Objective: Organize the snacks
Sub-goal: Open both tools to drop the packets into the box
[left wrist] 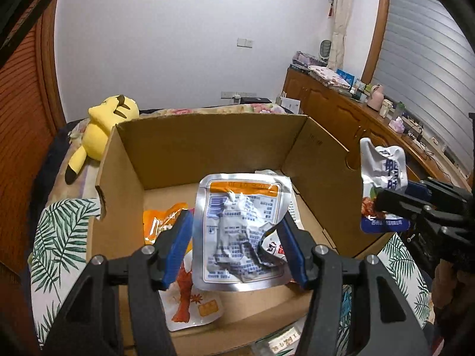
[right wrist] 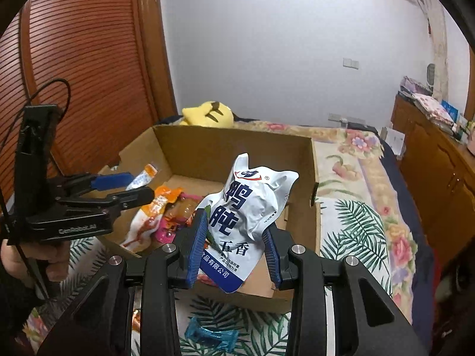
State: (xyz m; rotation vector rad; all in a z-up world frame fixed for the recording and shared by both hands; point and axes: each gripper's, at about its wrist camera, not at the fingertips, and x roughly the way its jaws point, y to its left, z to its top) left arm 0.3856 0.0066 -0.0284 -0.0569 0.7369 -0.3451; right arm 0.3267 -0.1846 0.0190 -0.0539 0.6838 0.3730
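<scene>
My left gripper [left wrist: 234, 249] is shut on a crumpled silver pouch with an orange band [left wrist: 240, 222], holding it upright over the open cardboard box [left wrist: 207, 136]. Below it in the box lie an orange pouch [left wrist: 157, 222] and a white pouch printed with a red crayfish [left wrist: 190, 302]. My right gripper [right wrist: 234, 249] is shut on a white-and-blue pouch [right wrist: 249, 207], held over the box's near right corner [right wrist: 314, 178]. In the left wrist view that gripper [left wrist: 383, 200] and its pouch [left wrist: 383, 172] hang just outside the box's right wall. The right wrist view shows the left gripper [right wrist: 139, 185] over the box's left side.
The box stands on a leaf-print cloth [right wrist: 356, 231] over a floral bedspread [right wrist: 356, 148]. A yellow plush toy [left wrist: 104, 124] lies behind the box. A blue wrapped sweet [right wrist: 210, 335] lies on the cloth in front. A cluttered wooden cabinet [left wrist: 341, 103] runs along the right; a slatted wooden door [right wrist: 89, 59] stands left.
</scene>
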